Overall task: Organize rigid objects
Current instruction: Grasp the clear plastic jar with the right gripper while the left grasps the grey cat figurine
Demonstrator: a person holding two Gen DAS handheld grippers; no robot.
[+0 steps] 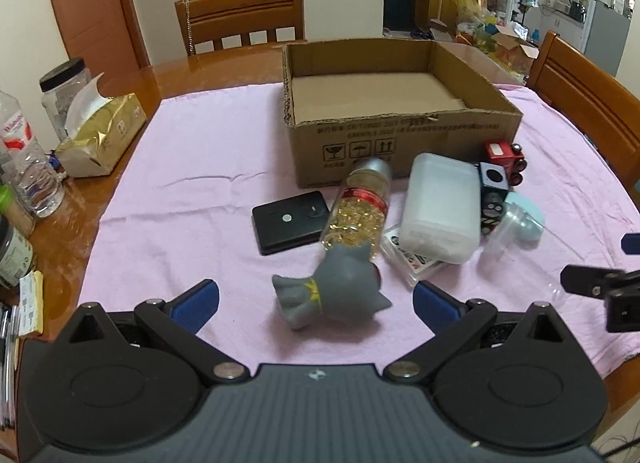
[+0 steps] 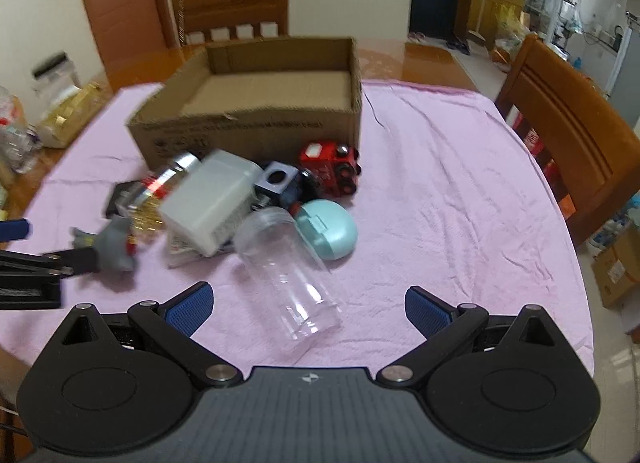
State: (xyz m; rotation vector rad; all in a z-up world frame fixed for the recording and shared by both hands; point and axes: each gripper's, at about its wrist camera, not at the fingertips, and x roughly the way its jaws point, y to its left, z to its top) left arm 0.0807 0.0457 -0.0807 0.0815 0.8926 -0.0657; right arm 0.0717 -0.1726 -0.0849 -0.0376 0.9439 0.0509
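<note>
step: both released hand-held grippers, left (image 1: 316,301) and right (image 2: 309,305), hovering before empty brown cardboard box (image 1: 400,119) | next: closing on grey rubber cat figure (image 1: 332,291)

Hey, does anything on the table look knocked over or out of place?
Yes. The capsule bottle and clear jar lie on their sides, and the grey toy figure is tipped over. The cardboard box holds nothing visible.

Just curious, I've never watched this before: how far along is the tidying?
Nothing looks done: the cardboard box is empty. Nothing is in hand: left tongs and right tongs are both open. The grey toy, clear jar and capsule bottle lie on the pink cloth.
</note>
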